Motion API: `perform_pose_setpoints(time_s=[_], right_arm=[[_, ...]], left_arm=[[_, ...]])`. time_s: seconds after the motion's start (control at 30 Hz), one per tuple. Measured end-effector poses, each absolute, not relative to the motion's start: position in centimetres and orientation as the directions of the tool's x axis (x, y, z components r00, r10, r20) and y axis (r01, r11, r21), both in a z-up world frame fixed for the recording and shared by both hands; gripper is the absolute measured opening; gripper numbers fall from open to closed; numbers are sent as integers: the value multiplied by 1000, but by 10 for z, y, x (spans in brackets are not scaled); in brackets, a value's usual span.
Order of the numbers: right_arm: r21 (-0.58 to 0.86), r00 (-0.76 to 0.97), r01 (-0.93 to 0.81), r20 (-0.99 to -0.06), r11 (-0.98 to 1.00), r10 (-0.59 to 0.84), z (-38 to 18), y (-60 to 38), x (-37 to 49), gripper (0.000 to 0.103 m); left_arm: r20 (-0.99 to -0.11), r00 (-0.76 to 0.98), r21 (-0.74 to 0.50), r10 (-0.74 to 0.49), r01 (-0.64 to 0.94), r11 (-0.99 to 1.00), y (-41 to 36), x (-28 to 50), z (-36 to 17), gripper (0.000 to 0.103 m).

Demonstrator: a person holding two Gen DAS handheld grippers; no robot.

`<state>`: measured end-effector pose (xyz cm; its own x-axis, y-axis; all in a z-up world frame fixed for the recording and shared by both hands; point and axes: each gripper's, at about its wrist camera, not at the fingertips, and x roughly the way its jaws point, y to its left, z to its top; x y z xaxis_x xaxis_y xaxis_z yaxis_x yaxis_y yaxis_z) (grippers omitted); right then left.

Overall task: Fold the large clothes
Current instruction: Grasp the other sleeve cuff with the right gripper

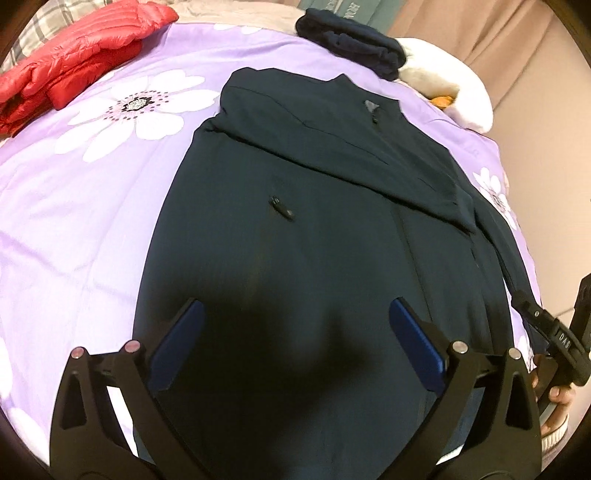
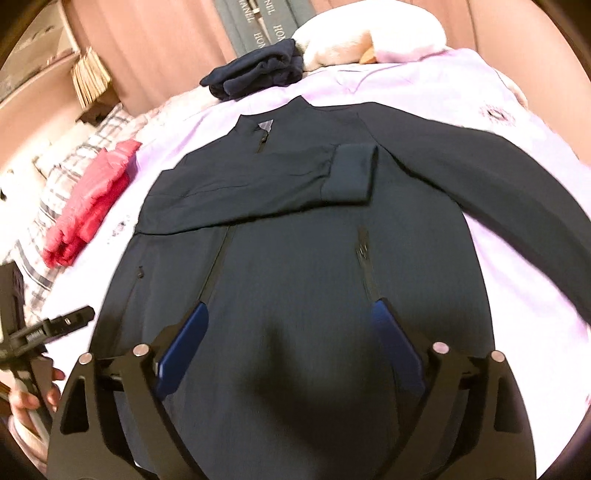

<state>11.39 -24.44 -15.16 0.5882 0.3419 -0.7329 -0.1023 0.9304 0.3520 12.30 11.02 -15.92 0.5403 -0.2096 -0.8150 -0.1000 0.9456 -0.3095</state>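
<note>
A dark navy zip jacket [image 1: 295, 184] [image 2: 295, 258] lies face up on the purple flowered bedspread [image 1: 92, 184], collar away from me. One sleeve is folded across the chest, its cuff [image 2: 351, 173] resting near the zip. The other sleeve [image 2: 498, 173] stretches out sideways over the bedspread. My left gripper [image 1: 295, 302] hovers over the jacket's lower body, jaws wide apart and empty. My right gripper [image 2: 290, 306] hangs over the same lower part, also open with only the flat cloth beneath it. A hand [image 1: 557, 398] holding the other gripper shows at the frame edge.
A folded red puffer jacket [image 1: 74, 59] [image 2: 92, 206] lies at the bed's far left. A folded dark garment [image 1: 351, 40] [image 2: 258, 70] sits beyond the collar, beside a white plush toy [image 1: 461, 85] [image 2: 369, 33]. Pink curtains hang behind.
</note>
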Motion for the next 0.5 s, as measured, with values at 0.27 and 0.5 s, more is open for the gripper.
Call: perform_pose_setpoints(time_s=[0.27, 0.5], right_arm=[[464, 637, 32, -692, 885, 340, -152, -302, 72, 95], [533, 706, 198, -660, 822, 258, -157, -381, 43, 95]], left_arm=[[-730, 624, -396, -279, -53, 917, 91, 86, -146, 101], [-727, 596, -413, -341, 17, 910, 61, 88, -141, 101]])
